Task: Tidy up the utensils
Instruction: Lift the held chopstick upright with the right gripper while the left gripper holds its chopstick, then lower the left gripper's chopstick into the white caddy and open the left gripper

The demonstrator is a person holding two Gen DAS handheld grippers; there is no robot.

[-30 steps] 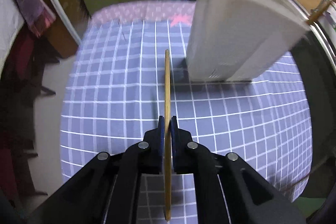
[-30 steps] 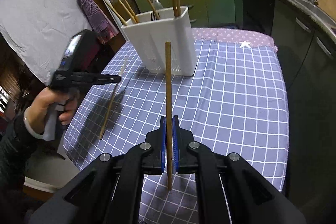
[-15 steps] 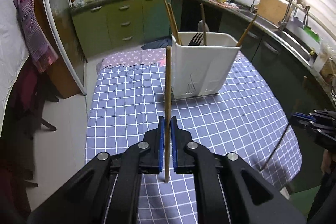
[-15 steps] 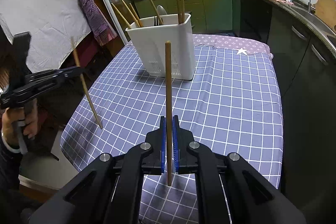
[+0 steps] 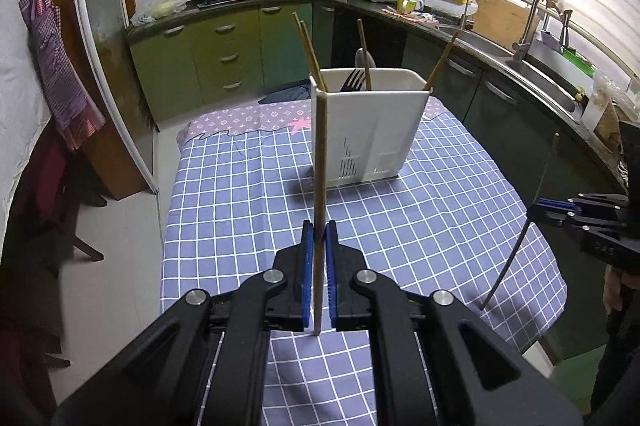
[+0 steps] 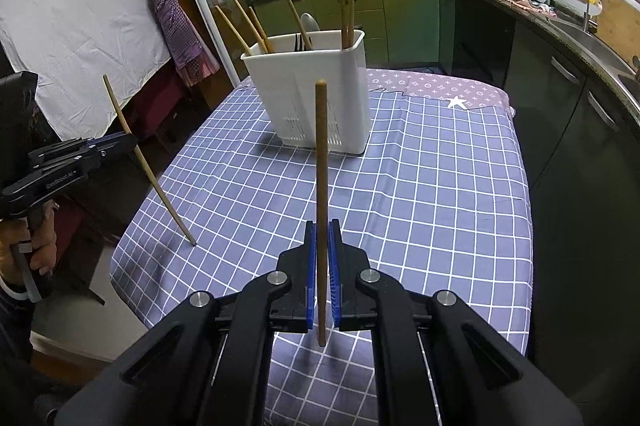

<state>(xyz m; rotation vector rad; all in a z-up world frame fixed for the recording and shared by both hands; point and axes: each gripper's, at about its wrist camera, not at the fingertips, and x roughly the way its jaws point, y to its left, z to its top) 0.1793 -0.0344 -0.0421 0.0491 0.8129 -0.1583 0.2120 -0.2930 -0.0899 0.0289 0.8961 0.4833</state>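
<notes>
Holding one chopstick in each gripper — our left gripper [image 5: 317, 238] is clamped on a pale chopstick [image 5: 319, 162] standing upright between its blue pads, and our right gripper [image 6: 322, 238] is clenched on a darker brown chopstick [image 6: 321, 162] the same way. Straight ahead of both sits the white utensil holder [image 5: 370, 124] on the checked tablecloth [image 5: 420, 222], already stuffed with chopsticks, a fork and a spoon.

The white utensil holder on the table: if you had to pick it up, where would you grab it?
Probably by the rim of the white utensil holder, coming from above at a corner clear of chopsticks. Its walls are tall and smooth and its body looks too wide for a hand-held gripper, while the open top edge is thin enough to pinch.
</notes>
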